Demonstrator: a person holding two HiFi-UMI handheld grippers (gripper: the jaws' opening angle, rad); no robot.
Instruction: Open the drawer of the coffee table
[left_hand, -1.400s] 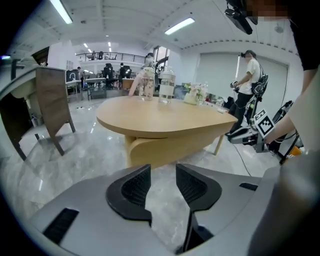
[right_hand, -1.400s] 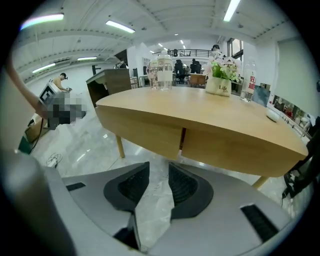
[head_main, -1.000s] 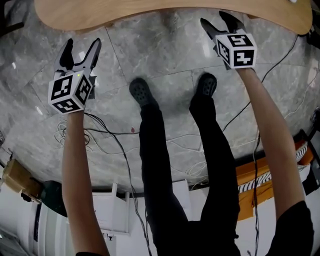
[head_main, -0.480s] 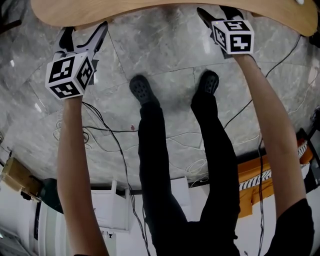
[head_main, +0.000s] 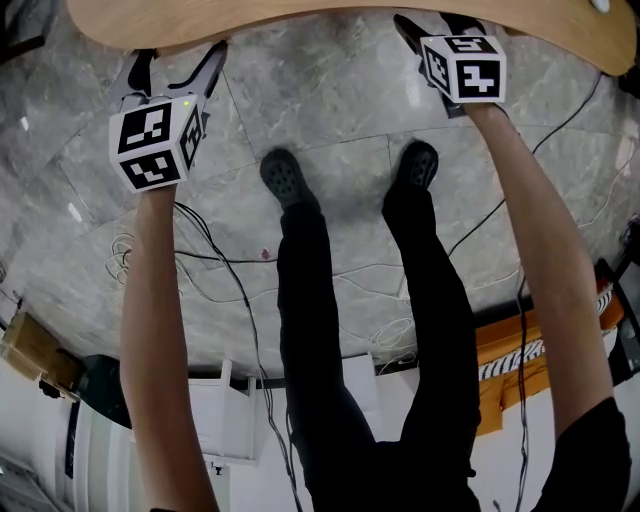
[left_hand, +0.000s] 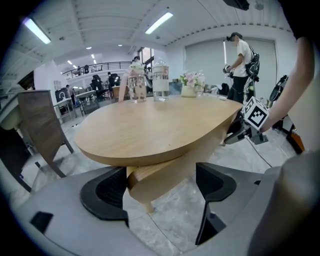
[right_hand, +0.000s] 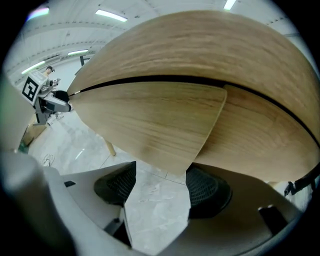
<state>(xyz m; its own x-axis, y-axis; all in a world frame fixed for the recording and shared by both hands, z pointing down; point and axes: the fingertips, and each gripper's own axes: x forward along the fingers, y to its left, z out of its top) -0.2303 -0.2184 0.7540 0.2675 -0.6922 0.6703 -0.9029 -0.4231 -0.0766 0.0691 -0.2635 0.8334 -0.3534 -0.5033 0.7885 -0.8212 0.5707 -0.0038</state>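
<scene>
The light wooden coffee table (head_main: 330, 18) runs along the top of the head view. Below its oval top (left_hand: 150, 130) sits the curved drawer (left_hand: 155, 177). My left gripper (head_main: 178, 62) reaches under the table's edge. Its jaws have just been opening, and the drawer's rounded end lies between them (left_hand: 160, 187), close to the left pad (left_hand: 107, 192) and apart from the right one. My right gripper (head_main: 432, 25) is at the table's right part. Its jaws have also just been opening, and the drawer front's (right_hand: 150, 125) pointed lower corner hangs between the spread pads (right_hand: 160, 187).
A person's black-trousered legs and shoes (head_main: 285, 180) stand on the grey marble floor, with cables (head_main: 200, 260) trailing across it. Glass bottles (left_hand: 160, 82) and flowers stand on the tabletop. A chair (left_hand: 42, 125) is at the left, and another person (left_hand: 242, 65) stands far behind.
Both grippers have moved up the picture to the table's edge, the left one also rightward. Their fingertips now reach under the tabletop.
</scene>
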